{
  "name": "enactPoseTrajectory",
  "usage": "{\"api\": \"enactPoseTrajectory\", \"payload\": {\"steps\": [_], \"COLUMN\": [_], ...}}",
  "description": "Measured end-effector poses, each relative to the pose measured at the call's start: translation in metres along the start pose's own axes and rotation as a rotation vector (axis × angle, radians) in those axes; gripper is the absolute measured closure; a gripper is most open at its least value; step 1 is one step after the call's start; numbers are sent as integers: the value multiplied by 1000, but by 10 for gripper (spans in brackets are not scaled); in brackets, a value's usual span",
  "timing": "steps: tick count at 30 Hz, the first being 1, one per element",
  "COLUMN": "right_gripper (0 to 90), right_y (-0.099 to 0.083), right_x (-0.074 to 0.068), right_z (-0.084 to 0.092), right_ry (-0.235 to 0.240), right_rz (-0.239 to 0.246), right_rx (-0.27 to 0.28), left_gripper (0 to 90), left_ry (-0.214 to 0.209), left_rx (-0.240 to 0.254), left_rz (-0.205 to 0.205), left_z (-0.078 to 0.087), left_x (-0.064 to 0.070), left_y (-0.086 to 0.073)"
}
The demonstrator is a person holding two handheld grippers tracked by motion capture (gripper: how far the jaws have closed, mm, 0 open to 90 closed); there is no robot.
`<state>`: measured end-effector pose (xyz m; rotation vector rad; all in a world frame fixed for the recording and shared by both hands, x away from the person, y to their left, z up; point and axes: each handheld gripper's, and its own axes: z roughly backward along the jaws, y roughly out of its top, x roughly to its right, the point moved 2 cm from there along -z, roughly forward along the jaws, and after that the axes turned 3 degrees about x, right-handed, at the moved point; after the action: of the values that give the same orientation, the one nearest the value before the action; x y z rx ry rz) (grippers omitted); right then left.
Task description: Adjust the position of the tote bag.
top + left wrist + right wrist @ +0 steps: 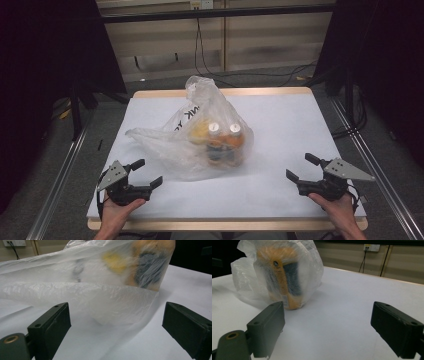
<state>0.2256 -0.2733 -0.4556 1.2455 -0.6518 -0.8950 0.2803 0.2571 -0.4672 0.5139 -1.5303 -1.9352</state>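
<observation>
A thin, clear plastic bag (200, 135) is sitting mid-table, two orange bottles (225, 142) standing inside. The left gripper (145, 172) and right gripper (297, 167) are waiting nearby, jaws apart and empty. The film is looking limp and slippery, the load bottom-heavy, so I'd be pinching the gathered top.

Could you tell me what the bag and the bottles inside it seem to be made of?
The bag looks like thin translucent plastic film: it crinkles, shines softly, and its contents show through. The two bottles are probably plastic, with white caps and orange and dark labels, though the film blurs them too much to be sure.
</observation>
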Motion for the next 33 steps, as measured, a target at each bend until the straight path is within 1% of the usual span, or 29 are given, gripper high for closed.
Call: {"api": "enactPoseTrajectory", "payload": {"steps": [1, 2, 3, 4, 5, 7, 8, 9, 10, 11, 12, 13, 15, 16, 17, 18, 21, 22, 24, 25, 26, 28, 30, 31, 33], "right_gripper": [124, 124, 124, 124, 124, 124, 124, 124, 133, 133, 134, 149, 152, 160, 170, 175, 183, 198, 199, 203, 207, 207, 213, 213, 213], "right_y": [0, 0, 0, 0, -1, -1, -2, -2, -2, -2, -2, -2, -2, -2, -3, -3, -3, -3, -3, -3, -3, -2, -2, -2, -3], "right_x": [-1, -1, -1, -1, 0, 0, 1, 1, 1, 1, 1, 0, 0, 0, -1, 0, 0, -1, -1, -2, -3, -5, -6, -6, -7], "right_z": [0, -1, -2, -2, -2, -2, -2, -2, -3, -3, -3, -4, -4, -5, -6, -6, -7, -8, -8, -9, -11, -11, -11, -11, -12], "right_ry": [2, 3, 8, 7, 11, 8, 11, 11, 15, 15, 18, 26, 32, 39, 47, 51, 58, 68, 73, 77, 90, 98, 106, 108, 110], "right_rz": [4, 11, 11, 4, 7, 12, 14, 14, 18, 18, 19, 21, 16, 10, 12, 13, 8, 2, 7, 7, 7, 7, 19, 24, 20], "right_rx": [0, 0, -5, -7, -14, -20, -22, -22, -32, -32, -38, -44, -45, -48, -64, -64, -69, -74, -74, -80, -93, -97, -107, -110, -118], "left_gripper": [79, 86, 87, 89, 92, 107, 121, 130, 143, 154, 154, 169, 199, 199, 204, 205, 236, 241, 255, 268, 269, 271, 277, 283, 289], "left_ry": [-7, -10, -10, -9, -9, -20, -26, -26, -28, -28, -36, -32, -40, -57, -60, -66, -76, -85, -81, -85, -93, -105, -115, -127, -129], "left_rx": [-1, -3, -3, 4, -3, -24, -34, -34, -48, -48, -43, -49, -49, -43, -37, -34, -32, -32, -40, -37, -29, -21, -22, -17, -18], "left_rz": [-11, -4, -4, 5, 1, 19, 10, 10, -3, -3, 10, 5, -1, 14, 9, 17, 13, 16, 10, 10, 13, 23, 9, 11, 7], "left_z": [0, -1, -1, -1, -1, -2, -3, -3, -3, -3, -4, -4, -4, -5, -6, -7, -7, -9, -9, -10, -11, -12, -13, -14, -15], "left_x": [0, 0, 0, 1, 0, 1, 0, 0, 1, 1, 2, 1, 1, 2, 2, 3, 3, 5, 5, 6, 6, 8, 10, 10, 10], "left_y": [0, 0, 0, 1, 1, 0, 0, 0, 1, 1, 2, 3, 4, 5, 7, 8, 10, 12, 13, 13, 14, 15, 17, 19, 21]}}
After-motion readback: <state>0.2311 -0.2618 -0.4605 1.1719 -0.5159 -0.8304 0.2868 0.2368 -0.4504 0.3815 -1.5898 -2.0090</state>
